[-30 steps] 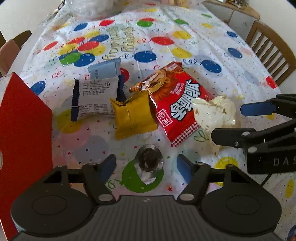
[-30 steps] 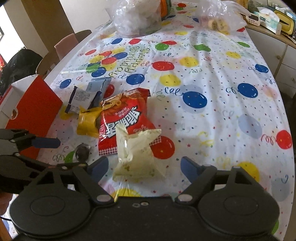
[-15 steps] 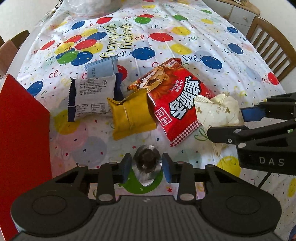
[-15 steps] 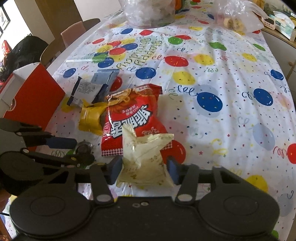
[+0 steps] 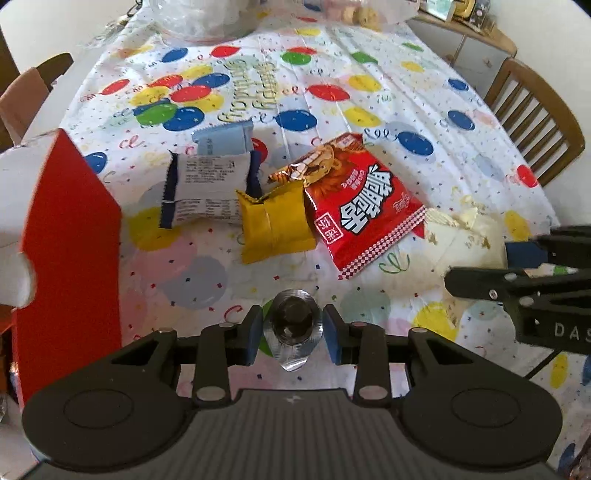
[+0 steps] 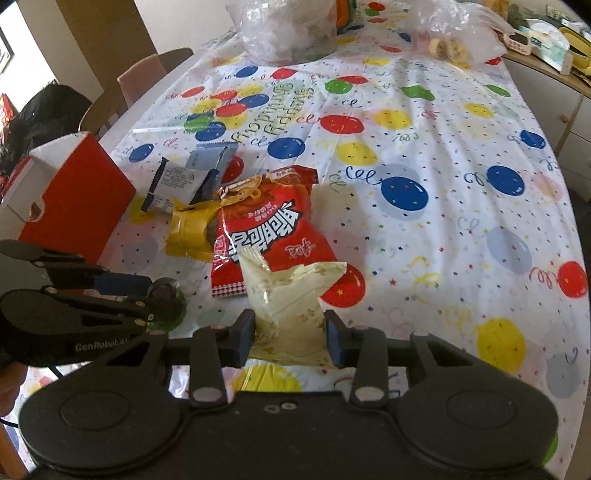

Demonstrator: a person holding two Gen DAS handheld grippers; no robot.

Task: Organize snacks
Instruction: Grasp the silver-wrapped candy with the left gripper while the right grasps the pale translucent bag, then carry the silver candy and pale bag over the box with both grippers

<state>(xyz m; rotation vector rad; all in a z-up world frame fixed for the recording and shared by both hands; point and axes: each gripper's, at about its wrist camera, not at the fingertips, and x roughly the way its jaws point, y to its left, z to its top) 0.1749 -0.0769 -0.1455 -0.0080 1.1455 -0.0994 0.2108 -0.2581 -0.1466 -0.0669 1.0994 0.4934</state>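
A table covered by a balloon-print party tablecloth (image 5: 369, 74) holds a cluster of snacks. The left gripper (image 5: 293, 328) is clenched on a small round foil-wrapped snack (image 5: 293, 326), one blue pad pressing each side of it, low in the left wrist view. The right gripper (image 6: 290, 334) has just been closing and now grasps a pale cream snack bag (image 6: 291, 295) by its lower end; the bag's top sticks up crumpled between the fingers and overlaps a red chip bag (image 6: 266, 229).

The red chip bag lies flat near the table's middle. Touching its left edge is a yellow packet (image 5: 273, 225), and just left of that sits a white packet with blue ends (image 5: 207, 188), its printed label facing up. A light blue packet (image 5: 223, 138) lies just behind the white one, partly under it.

A red cardboard box (image 5: 70, 240) with a white inside stands at the left edge of the table, open at the top. At the far end of the table are clear plastic bags (image 6: 291, 26). A wooden chair (image 5: 535, 122) stands along the right side.
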